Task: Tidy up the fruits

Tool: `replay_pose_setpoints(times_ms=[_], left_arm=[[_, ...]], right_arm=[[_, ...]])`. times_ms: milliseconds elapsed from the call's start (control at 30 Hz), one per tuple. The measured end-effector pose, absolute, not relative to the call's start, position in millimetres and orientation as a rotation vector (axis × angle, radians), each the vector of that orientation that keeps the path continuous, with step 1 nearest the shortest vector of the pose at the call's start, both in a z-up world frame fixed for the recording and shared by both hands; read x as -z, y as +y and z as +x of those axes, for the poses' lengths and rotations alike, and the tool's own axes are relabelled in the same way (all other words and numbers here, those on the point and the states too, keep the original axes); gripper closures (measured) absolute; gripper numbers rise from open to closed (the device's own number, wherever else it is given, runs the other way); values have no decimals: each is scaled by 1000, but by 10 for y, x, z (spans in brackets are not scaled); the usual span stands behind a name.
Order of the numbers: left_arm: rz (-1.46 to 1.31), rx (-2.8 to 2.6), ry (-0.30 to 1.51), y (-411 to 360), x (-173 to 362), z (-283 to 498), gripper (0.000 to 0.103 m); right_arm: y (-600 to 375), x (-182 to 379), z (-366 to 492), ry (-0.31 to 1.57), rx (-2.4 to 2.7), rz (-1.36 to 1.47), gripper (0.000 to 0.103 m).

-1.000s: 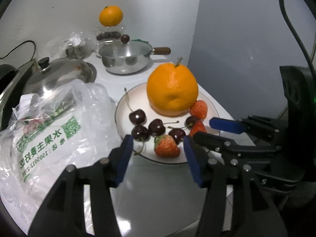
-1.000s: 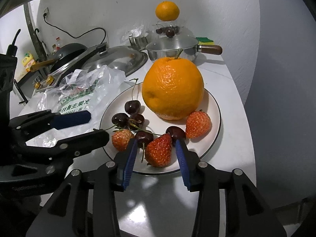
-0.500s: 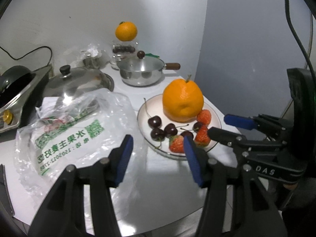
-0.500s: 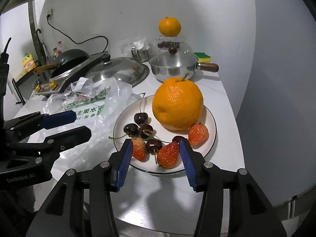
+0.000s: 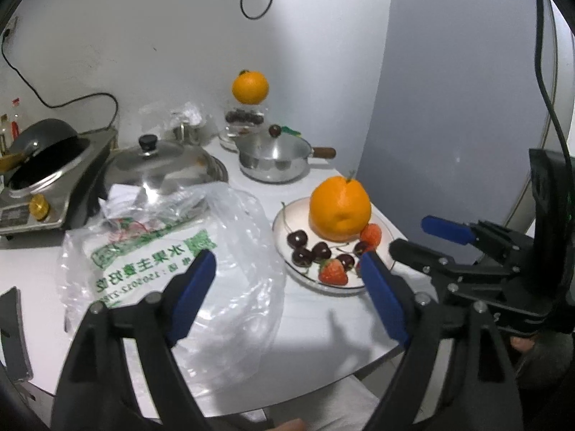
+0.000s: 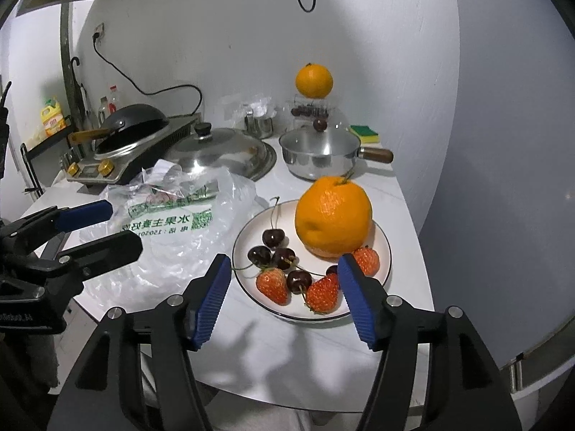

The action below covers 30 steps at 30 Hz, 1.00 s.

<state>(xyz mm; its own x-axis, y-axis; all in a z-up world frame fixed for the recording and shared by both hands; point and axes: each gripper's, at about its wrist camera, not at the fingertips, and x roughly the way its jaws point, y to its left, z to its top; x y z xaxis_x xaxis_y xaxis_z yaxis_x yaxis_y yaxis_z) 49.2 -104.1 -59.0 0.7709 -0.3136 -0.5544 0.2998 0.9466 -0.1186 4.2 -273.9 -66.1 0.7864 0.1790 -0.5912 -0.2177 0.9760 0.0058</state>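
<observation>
A white plate (image 5: 287,219) (image 6: 258,226) with a dark rim holds a large orange (image 5: 339,208) (image 6: 332,215), several dark cherries (image 5: 302,248) (image 6: 273,239) and three strawberries (image 5: 332,273) (image 6: 271,285). My left gripper (image 5: 287,256) (image 6: 122,226) hovers above the table, short of the plate and over the edge of the bag. Its jaws are opening with nothing between them. My right gripper (image 6: 284,262) (image 5: 411,233) hangs in front of the plate's near rim. Its jaws are opening too, and they hold nothing.
A crumpled clear plastic bag (image 5: 172,251) (image 6: 172,226) with green print lies left of the plate. Behind stand a steel pot (image 5: 275,158) (image 6: 318,154), a domed lid (image 5: 158,165), a cooker with a wok (image 5: 43,186) and a second orange (image 5: 249,88) on a jar. The table's front edge is close.
Both grippers have drawn back and up from the plate, which now looks smaller and farther. Both pairs of jaws have widened. The fruit has not moved.
</observation>
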Motion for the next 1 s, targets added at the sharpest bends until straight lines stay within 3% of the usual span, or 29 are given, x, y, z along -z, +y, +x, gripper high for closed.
replay_pose_setpoints(times_ms=[233,400,1000], left_arm=[[-21,304,544,-875,413,286,19],[-17,287,509,-796,303,155,19],[20,129,355,-459,-196,-454,18]], right_arm=[[-2618,490,-127,584,-206,-81,37],[-2525,359,-270,545,-207,-93,28],[-2289,-303,-946,325,-153,-114,27]])
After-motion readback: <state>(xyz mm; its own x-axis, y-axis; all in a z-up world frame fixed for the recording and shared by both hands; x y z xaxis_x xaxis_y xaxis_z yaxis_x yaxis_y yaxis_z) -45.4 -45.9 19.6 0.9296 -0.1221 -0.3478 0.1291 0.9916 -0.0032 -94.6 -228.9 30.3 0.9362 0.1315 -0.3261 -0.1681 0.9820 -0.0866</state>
